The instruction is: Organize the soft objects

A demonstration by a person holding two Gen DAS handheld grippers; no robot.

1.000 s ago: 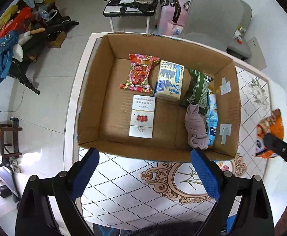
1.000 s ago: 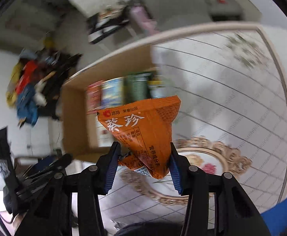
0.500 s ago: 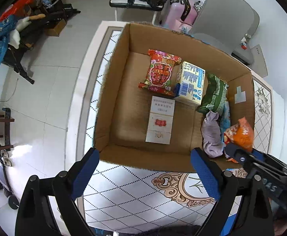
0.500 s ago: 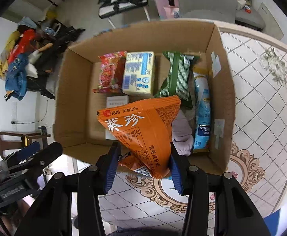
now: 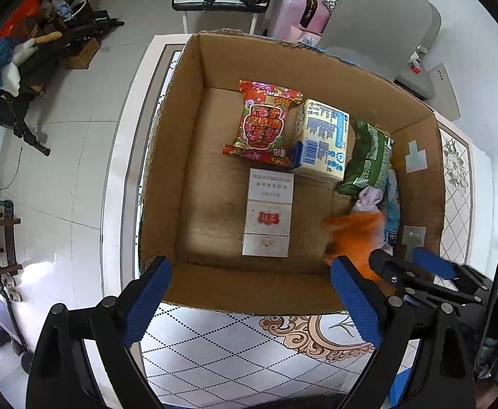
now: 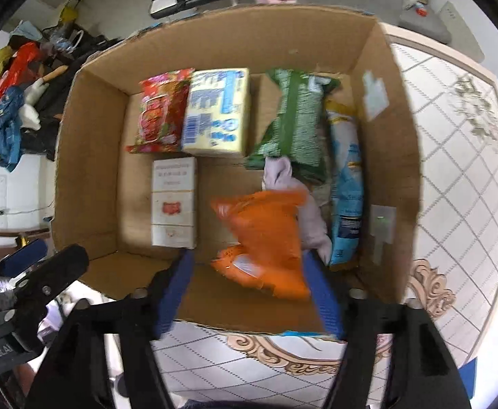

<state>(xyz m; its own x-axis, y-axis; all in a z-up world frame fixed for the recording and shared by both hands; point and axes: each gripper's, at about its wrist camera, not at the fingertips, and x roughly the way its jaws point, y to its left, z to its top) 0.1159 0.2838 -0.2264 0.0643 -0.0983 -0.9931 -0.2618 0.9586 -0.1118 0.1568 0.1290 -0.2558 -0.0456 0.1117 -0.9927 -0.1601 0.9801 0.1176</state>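
An open cardboard box (image 5: 167, 170) (image 6: 88, 170) stands on the patterned table. An orange snack bag (image 6: 262, 235) (image 5: 358, 235), blurred, lies loose in the box's near part against a pale lilac cloth (image 6: 312, 218). My right gripper (image 6: 247, 266) (image 5: 412, 266) hangs over the box's near wall. Its jaws are opening, the bag is between them and the pads stand clear of it. My left gripper (image 5: 249, 269) (image 6: 44, 262) is open and empty above the near wall, further left.
In the box lie a red packet (image 5: 266, 122), a yellow and blue box (image 5: 324, 139), a green bag (image 5: 368, 156), a white carton (image 5: 269, 211) and a blue pack (image 6: 346, 187). A grey chair (image 5: 378, 17) stands behind the table.
My right gripper came over the box and sank, then spread its jaws, and the orange bag left them and dropped inside. My left gripper drew closer to the box.
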